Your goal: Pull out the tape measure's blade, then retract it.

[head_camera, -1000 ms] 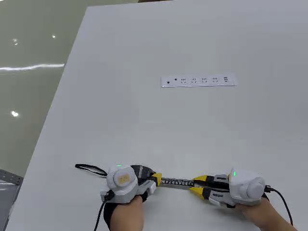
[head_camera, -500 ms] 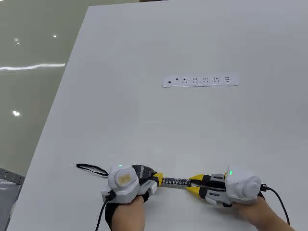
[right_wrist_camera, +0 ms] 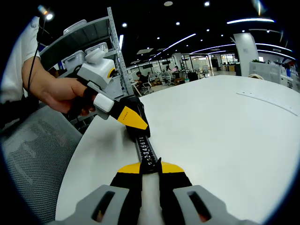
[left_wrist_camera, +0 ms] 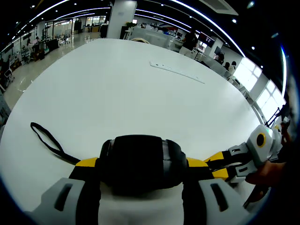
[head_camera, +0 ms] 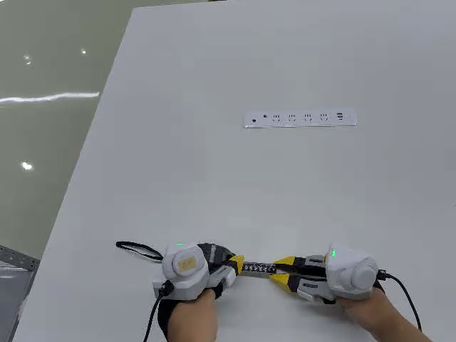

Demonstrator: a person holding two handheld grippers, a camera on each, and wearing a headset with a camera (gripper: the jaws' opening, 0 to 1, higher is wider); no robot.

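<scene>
— What is held between the fingers of the left gripper (head_camera: 229, 265)?

— The black case of the tape measure (left_wrist_camera: 138, 161) is clamped between its two yellow-tipped fingers, one pressed against each side. In the left gripper view the case is seen at the lower centre of the frame.

— And the right gripper (right_wrist_camera: 150, 168)?

— Its fingers are closed on the blade (right_wrist_camera: 144, 149), which is pinched at the lower centre of the right gripper view. Printed numbers can be read on the strip just above the tips.

— How is the blade laid out?

— A short length is drawn out. In the head view it is stretched straight between the two grippers, low in the frame, over the white table (head_camera: 214, 164). Whether the table is touched by it cannot be told. The grippers are set near each other, tip facing tip.

— What else is attached to the case?

— A black wrist strap (head_camera: 135, 249) is spread on the table toward the lower left of the head view.

— By what are the grippers carried?

— Each is held by a hand. The left hand (head_camera: 187, 319) and the right hand (head_camera: 369, 313) are seen at the bottom edge. A black cable (head_camera: 401, 285) is trailed from the right gripper toward the lower right corner.

— Anything farther out?

— A white power strip (head_camera: 299, 118) is laid flat right of centre in the upper half, well apart from the tape measure.
</scene>
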